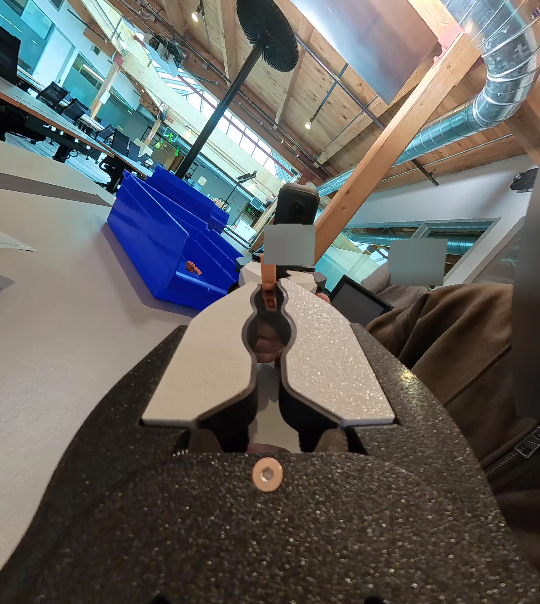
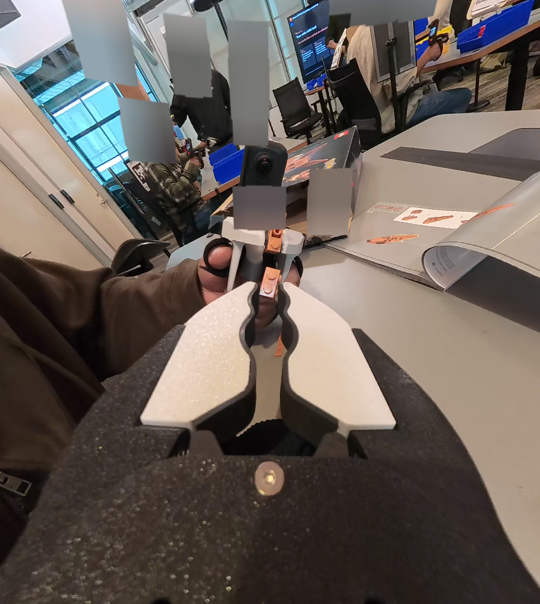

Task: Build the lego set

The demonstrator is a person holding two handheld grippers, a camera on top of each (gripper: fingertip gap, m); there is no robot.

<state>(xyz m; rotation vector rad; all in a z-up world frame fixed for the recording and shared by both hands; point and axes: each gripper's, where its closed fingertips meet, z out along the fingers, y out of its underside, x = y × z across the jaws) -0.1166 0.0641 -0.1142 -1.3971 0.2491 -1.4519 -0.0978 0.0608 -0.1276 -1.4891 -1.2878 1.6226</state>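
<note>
Left gripper (image 1: 269, 294) clenched on a small orange Lego plate (image 1: 269, 299), pinched upright between the white fingertips (image 1: 298, 294). Right gripper (image 2: 270, 289) likewise clamped on a second orange Lego plate (image 2: 269, 285), studs facing the camera, tilted slightly. Both grippers raised above the grey table (image 2: 393, 359), pointed at each other, tips nearly meeting, so each wrist view shows the opposite tool just beyond its own plate. In the right wrist view, opposite gripper's orange piece (image 2: 274, 242) just above and behind the held plate, whether touching cannot be told. Bare hand (image 2: 219, 274) wrapped around the far handle, finger through a black ring, brown sleeve (image 2: 115, 300) trailing left of the held plate.

Open instruction booklet (image 2: 442, 228) lying on the table to the right of the right gripper, pages printed with orange build diagrams, near page curled up. Dark Lego box (image 2: 324, 157) standing behind the booklet. In the left wrist view, blue parts bin (image 1: 170, 248) resting on the table to the left of the left gripper, a few loose orange bricks (image 1: 193, 266) inside its near compartment.
</note>
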